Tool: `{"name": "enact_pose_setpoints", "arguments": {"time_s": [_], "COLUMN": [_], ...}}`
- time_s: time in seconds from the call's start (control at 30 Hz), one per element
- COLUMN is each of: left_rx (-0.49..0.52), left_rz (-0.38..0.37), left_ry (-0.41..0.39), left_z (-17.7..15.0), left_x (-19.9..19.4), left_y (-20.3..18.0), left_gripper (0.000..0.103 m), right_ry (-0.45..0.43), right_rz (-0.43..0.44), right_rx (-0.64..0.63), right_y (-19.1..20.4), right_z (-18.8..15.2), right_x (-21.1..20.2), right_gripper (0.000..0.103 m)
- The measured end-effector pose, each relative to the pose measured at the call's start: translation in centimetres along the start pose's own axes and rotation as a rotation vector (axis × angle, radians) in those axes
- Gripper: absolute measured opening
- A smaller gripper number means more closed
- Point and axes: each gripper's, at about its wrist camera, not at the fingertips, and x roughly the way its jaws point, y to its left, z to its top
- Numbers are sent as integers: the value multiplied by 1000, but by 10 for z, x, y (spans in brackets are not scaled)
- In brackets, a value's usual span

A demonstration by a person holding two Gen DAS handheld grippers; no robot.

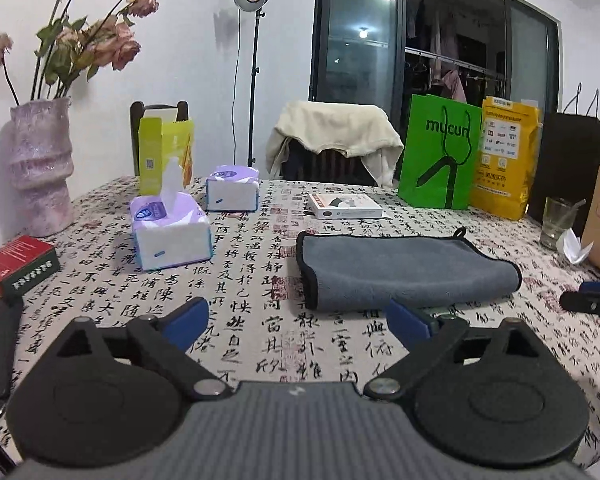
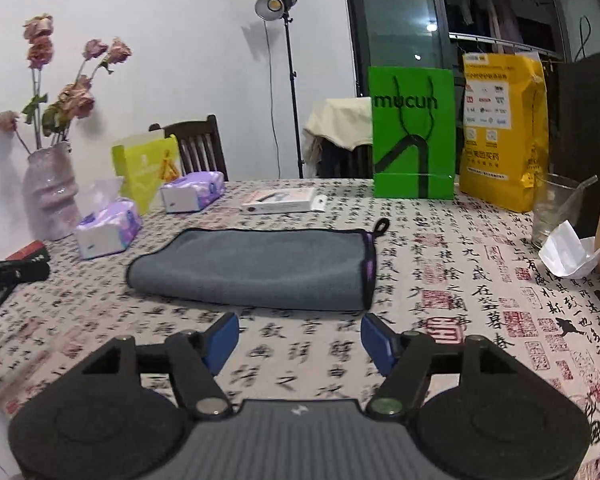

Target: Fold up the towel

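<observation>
A grey towel (image 1: 404, 270) with black trim and a small hanging loop lies folded flat on the calligraphy-print tablecloth; it also shows in the right wrist view (image 2: 256, 268). My left gripper (image 1: 298, 322) is open and empty, just short of the towel's near left corner. My right gripper (image 2: 300, 338) is open and empty, just short of the towel's near edge. The right gripper's tip shows at the right edge of the left wrist view (image 1: 592, 300), and the left gripper's tip at the left edge of the right wrist view (image 2: 12, 272).
Two tissue packs (image 1: 170, 232) (image 1: 232, 188), a pink vase (image 1: 38, 168), a red box (image 1: 18, 262) and a yellow-green carton (image 1: 164, 148) stand to the left. A white box (image 1: 346, 205), green bag (image 1: 440, 152), yellow bag (image 1: 508, 156), glass (image 1: 558, 222) and crumpled paper (image 2: 568, 254) stand behind and right.
</observation>
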Motion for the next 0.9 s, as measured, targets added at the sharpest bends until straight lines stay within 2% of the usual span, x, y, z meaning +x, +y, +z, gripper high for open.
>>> {"name": "enact_pose_setpoints", "arguments": {"time_s": [0.1,0.23,0.3,0.33,0.37,0.47,0.7,0.9], "left_rx": [0,-22,-16,4,23,11,15,25], "left_rz": [6,-24,-35,-31,-25,-24,-32,-59], "left_ry": [-10,-46,-24,-17,-34,-73,-83,-108], "left_z": [-5,-12,-12,-12,-12,-17,-32,-50], "left_x": [-12,-32,-37,-40,-45,-62,-98,-141], "left_y": [-4,-5,-6,-8,-10,-9,-9,-11], "left_gripper": [98,102,102,102,102,103,103,103], "right_ry": [-35,-16,-6,-34,-61,-61,-28,-42], "right_rz": [15,16,-3,-3,4,22,18,26], "right_rx": [-4,3,9,11,25,62,6,-13], "right_y": [14,26,33,37,39,41,54,76], "right_z": [-4,-10,-12,-14,-18,-27,-40,-54], "right_x": [-16,-31,-39,-46,-53,-67,-96,-134], "right_gripper": [69,70,69,70,70,70,70,70]}}
